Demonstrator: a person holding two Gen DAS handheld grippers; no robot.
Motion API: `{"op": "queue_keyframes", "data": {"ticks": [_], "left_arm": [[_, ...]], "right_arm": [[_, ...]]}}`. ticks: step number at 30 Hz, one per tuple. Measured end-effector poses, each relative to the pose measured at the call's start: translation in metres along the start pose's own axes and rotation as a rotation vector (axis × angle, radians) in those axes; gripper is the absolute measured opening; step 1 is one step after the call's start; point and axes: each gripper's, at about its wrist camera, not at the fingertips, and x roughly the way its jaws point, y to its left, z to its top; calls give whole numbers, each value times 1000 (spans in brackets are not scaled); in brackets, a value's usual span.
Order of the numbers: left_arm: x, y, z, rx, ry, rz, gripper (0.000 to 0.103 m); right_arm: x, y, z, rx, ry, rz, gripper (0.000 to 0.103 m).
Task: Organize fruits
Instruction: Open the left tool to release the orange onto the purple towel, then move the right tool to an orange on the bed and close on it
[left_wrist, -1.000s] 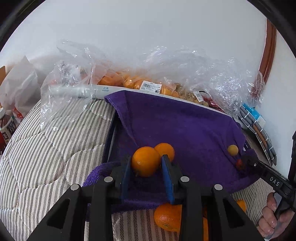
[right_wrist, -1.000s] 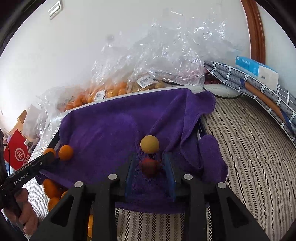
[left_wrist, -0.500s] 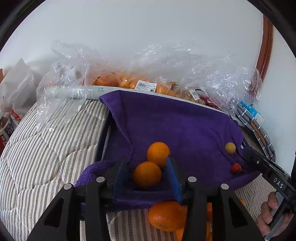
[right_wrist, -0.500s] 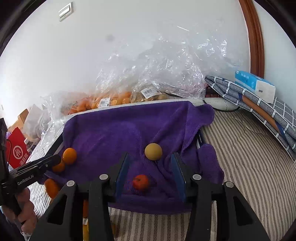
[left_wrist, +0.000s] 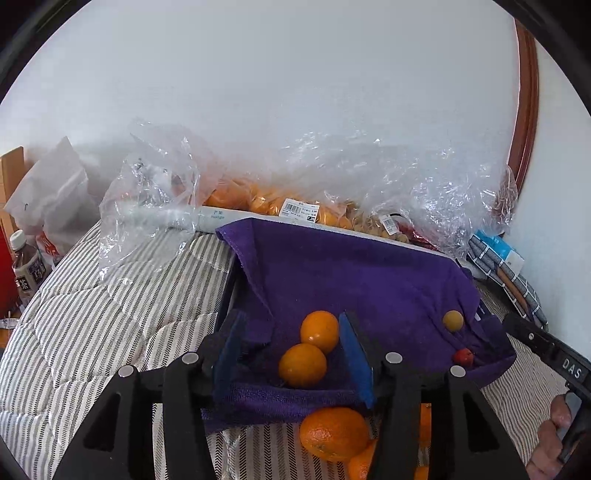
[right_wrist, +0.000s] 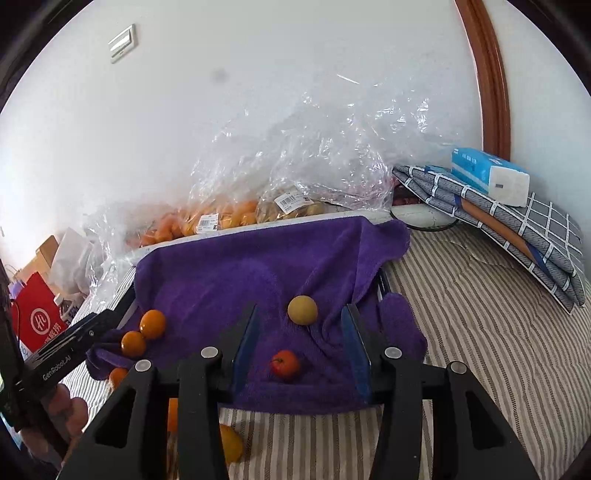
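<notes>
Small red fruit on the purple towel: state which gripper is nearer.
Right. The right gripper straddles the small red fruit, jaws open; the left gripper, jaws opening, frames two oranges across the purple towel.

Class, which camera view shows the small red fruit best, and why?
The right wrist view: the small red fruit lies central, close and unobstructed. In the left wrist view it sits tiny near the towel's right edge.

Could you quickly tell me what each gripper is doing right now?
Left gripper: jaws opening, orange lies free between them.
Right gripper: open, holding nothing.
</notes>
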Motion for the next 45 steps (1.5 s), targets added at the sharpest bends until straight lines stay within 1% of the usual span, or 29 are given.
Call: {"op": "queue_keyframes", "data": {"ticks": [3, 6, 9, 11, 14, 18, 21, 24, 27, 31, 34, 36, 38, 45], "left_arm": [[-8, 4, 0, -22, -7, -12, 51], [-17, 8, -4, -32, -17, -7, 51], [-23, 15, -14, -28, 14, 10, 51], [-31, 21, -20, -33, 19, 7, 51], [-45, 31, -30, -36, 23, 6, 51], [-55, 40, -41, -23, 47, 36, 51], [-56, 42, -47, -10, 68, 69, 51], [-59, 46, -49, -21, 75, 70, 52], [-60, 51, -49, -42, 72, 81, 52], [-55, 52, -51, -40, 108, 86, 51], [-52, 51, -53, -30, 135, 86, 51], [-53, 50, -53, -26, 134, 83, 51], [-53, 49, -53, -23, 131, 81, 51], [-47, 52, -53, -38, 163, 74, 51]], "right_arm": [[-14, 4, -9, -10, 26, 6, 46], [-25, 5, -22, 6, 56, 15, 46], [-32, 7, -31, 8, 88, 19, 46], [-36, 10, -36, 0, 105, 12, 46], [-41, 15, -44, -2, 109, 14, 46], [-44, 22, -54, 5, 132, 31, 46], [-44, 28, -59, -2, 153, 39, 46], [-46, 33, -63, -13, 164, 48, 46], [-48, 37, -67, -25, 169, 37, 46], [-49, 36, -71, -12, 182, 38, 46], [-47, 37, -74, -25, 181, 33, 42], [-43, 39, -75, -43, 183, 20, 39], [-39, 41, -75, -59, 186, 18, 33], [-18, 49, -65, -40, 195, 66, 33]]}}
